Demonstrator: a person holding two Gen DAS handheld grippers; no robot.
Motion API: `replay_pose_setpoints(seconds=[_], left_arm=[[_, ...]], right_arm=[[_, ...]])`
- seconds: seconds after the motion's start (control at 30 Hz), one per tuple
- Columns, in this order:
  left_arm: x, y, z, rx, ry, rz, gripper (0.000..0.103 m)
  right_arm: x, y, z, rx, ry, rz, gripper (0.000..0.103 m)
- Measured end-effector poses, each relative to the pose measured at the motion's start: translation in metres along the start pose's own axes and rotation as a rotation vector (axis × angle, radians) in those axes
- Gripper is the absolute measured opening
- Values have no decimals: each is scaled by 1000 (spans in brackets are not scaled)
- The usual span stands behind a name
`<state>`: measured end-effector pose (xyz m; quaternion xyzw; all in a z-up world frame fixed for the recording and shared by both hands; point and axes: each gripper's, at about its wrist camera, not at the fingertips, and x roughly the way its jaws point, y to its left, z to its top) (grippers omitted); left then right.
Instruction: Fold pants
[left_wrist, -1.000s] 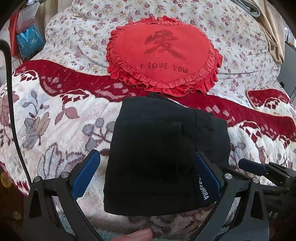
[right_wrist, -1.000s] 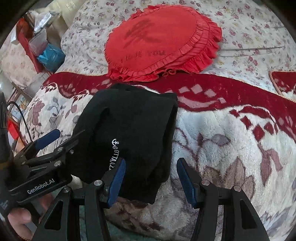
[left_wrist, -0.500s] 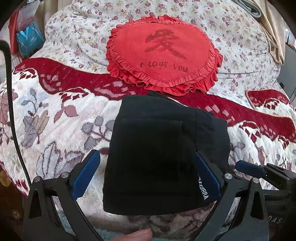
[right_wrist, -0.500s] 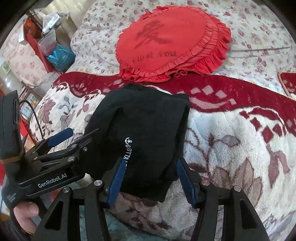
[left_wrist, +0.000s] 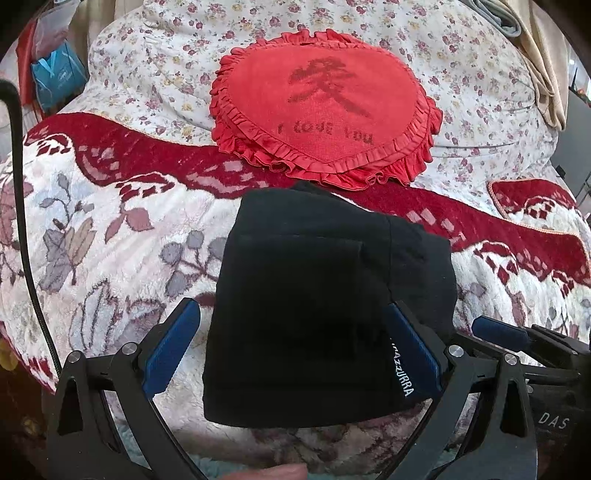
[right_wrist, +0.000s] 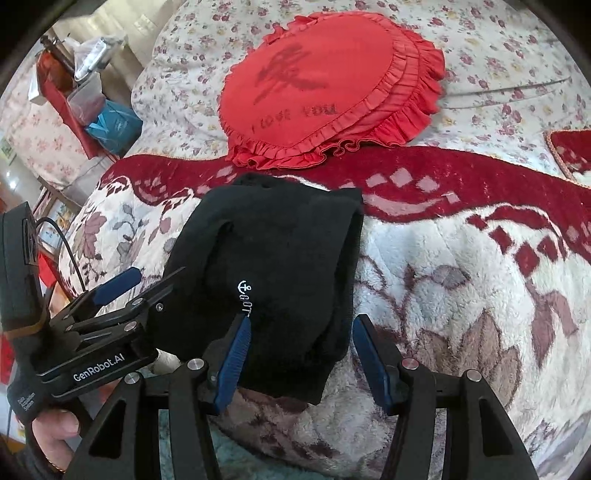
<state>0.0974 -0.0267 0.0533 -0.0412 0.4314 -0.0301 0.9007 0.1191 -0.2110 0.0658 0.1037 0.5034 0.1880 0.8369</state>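
The black pants lie folded into a compact bundle on the fleece blanket, a white-lettered label at the near right edge. They also show in the right wrist view. My left gripper is open, its blue fingers straddling the bundle's near edge; its right finger lies on the fabric by the label. My right gripper is open over the bundle's near right corner, not closed on it. The left gripper also shows at the left of the right wrist view.
A red heart-shaped ruffled cushion lies just beyond the pants on a floral quilt. The red and white fleece blanket covers the bed. A blue bag and clutter stand off the bed's far left. A black cable hangs at left.
Both grippers have drawn back slightly toward the near edge of the bundle. The pants have not moved and both stay open.
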Motion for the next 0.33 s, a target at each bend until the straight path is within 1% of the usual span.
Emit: replay_pose_setpoints(seconds=[0.1, 0.13, 0.2, 0.33], left_arm=[[-1, -1, -1, 2, -6, -24, 101], [-4, -2, -3, 4, -19, -31, 101], [-8, -2, -4, 10, -47, -21, 101], [-7, -1, -2, 20, -49, -12, 101]], right_arm=[[0, 0, 0, 0, 0, 0, 57], [0, 0, 0, 0, 1, 0, 57], [0, -1, 1, 1, 1, -1, 57], [-1, -2, 1, 5, 0, -1, 57]])
